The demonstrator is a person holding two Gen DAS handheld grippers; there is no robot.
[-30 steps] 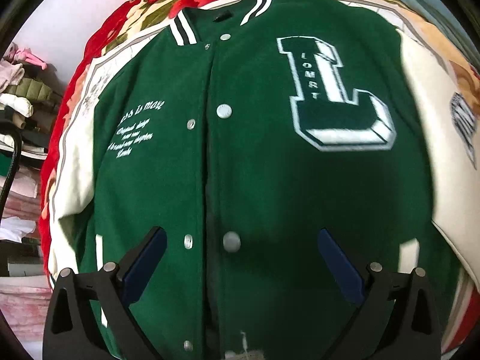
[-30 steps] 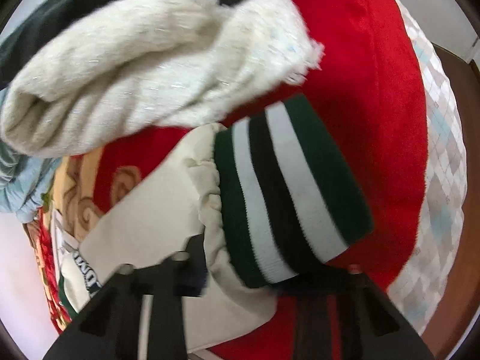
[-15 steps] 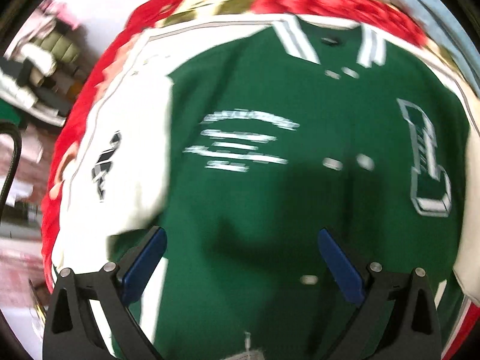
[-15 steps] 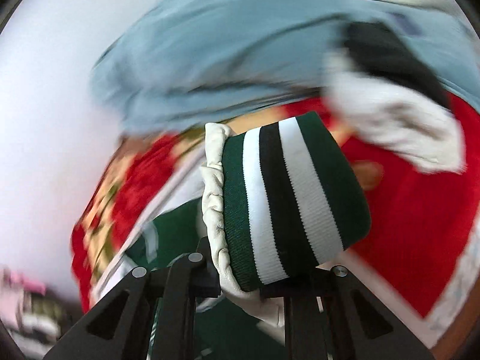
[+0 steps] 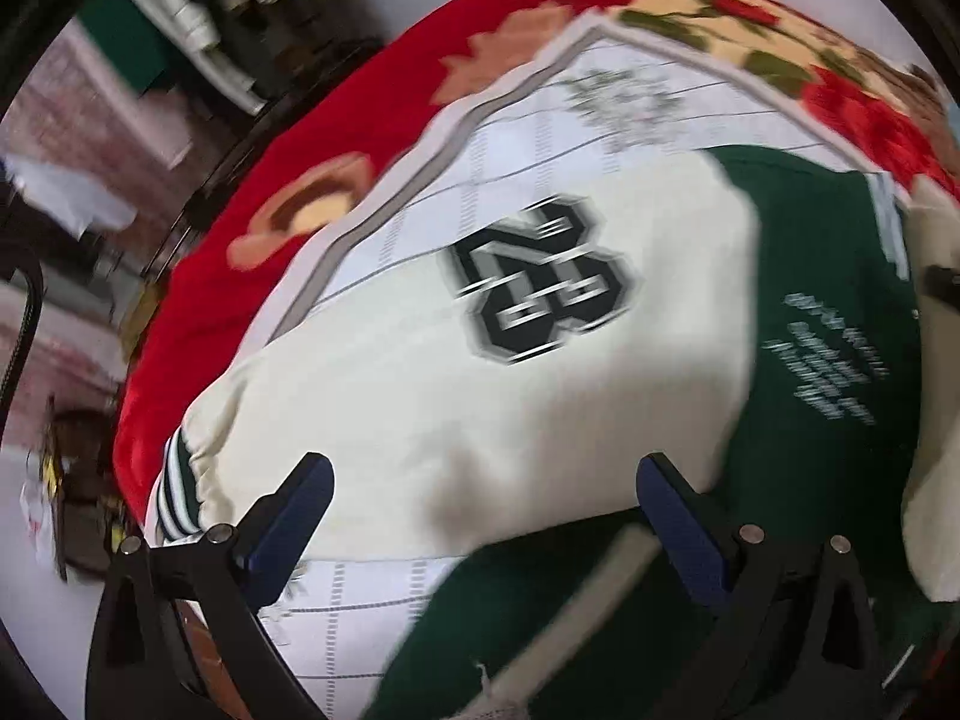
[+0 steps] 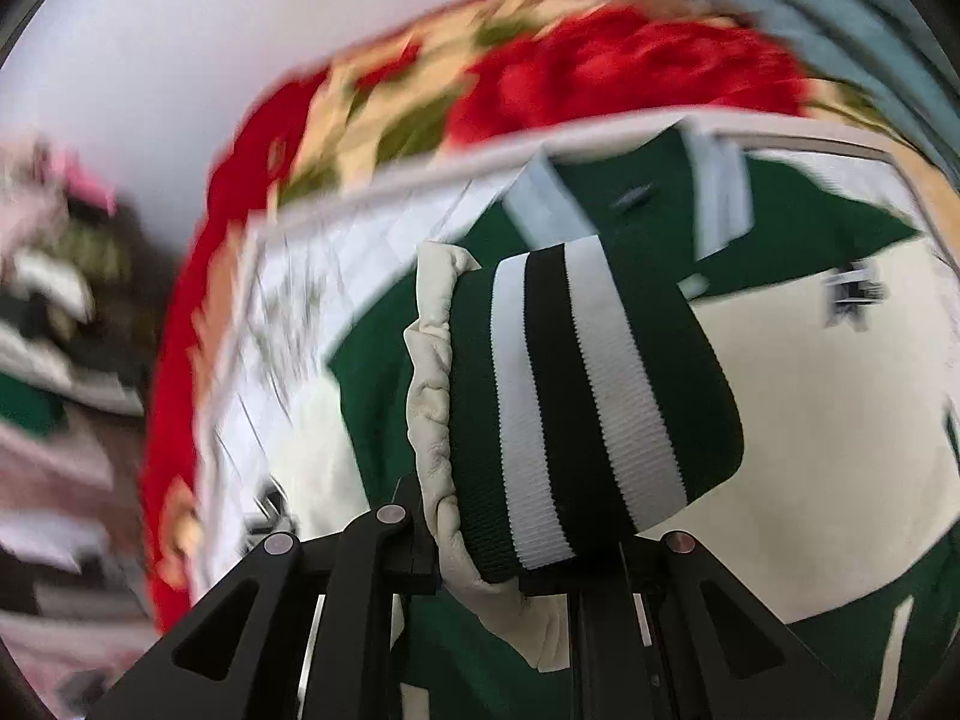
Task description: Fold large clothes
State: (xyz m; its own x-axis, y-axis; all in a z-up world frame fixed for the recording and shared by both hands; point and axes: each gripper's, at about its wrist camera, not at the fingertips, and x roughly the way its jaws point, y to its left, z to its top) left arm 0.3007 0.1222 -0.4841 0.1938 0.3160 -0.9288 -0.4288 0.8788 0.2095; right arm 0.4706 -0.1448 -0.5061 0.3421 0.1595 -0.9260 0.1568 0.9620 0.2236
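Note:
A green varsity jacket (image 5: 828, 324) with cream sleeves lies front up on a red flowered blanket (image 5: 240, 312). In the left wrist view its cream sleeve (image 5: 480, 396) with a black number patch (image 5: 540, 276) lies just ahead of my left gripper (image 5: 480, 516), which is open and empty above it. That sleeve's striped cuff (image 5: 174, 492) shows at the lower left. My right gripper (image 6: 510, 546) is shut on the other sleeve's striped cuff (image 6: 588, 402) and holds it over the jacket's green chest (image 6: 384, 372), below the collar (image 6: 624, 198).
A white quilted sheet (image 5: 600, 120) lies under the jacket. Stacked clothes (image 6: 54, 312) and shelves stand left of the bed. A light blue garment (image 6: 828, 12) lies at the far right of the bed. A black cable (image 5: 24, 312) hangs at left.
My left gripper has swung left from the jacket's chest to its sleeve. My right gripper has carried the striped cuff from the blanket's edge over the jacket's body.

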